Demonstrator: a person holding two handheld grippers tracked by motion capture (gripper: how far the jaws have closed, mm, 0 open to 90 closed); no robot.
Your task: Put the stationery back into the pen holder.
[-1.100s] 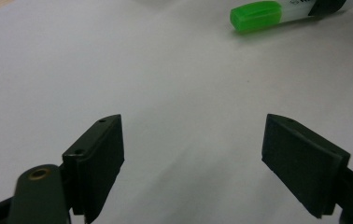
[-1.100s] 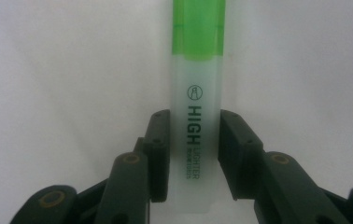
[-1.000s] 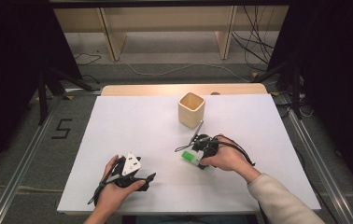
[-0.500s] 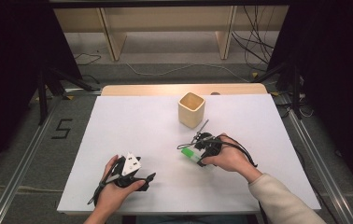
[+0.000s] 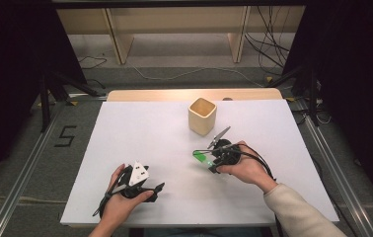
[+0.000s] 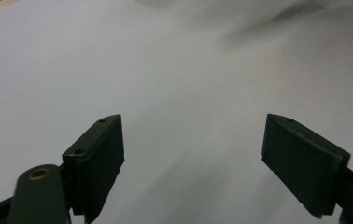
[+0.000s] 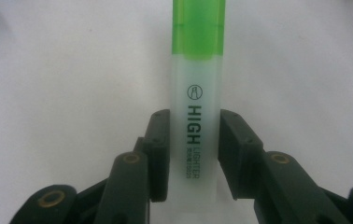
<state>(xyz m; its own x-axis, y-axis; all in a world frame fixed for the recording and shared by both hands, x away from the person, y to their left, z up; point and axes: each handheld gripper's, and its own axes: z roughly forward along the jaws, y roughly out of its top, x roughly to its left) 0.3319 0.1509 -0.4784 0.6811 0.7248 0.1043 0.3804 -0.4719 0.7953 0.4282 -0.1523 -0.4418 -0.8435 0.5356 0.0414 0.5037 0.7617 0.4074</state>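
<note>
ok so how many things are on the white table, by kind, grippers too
highlighters: 1, the green highlighter clamped in the right gripper
cups: 1, the wooden cup standing upright past it
grippers: 2, the right one and the left gripper, open over the bare white table
total: 4

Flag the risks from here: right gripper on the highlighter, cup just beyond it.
1. The right gripper clamps the highlighter near its pale end, so the long green part overhangs; it could pivot or slip in the fingers.
2. The wooden cup looks light and narrow; a misaligned tip might catch its rim and tip it.
</note>
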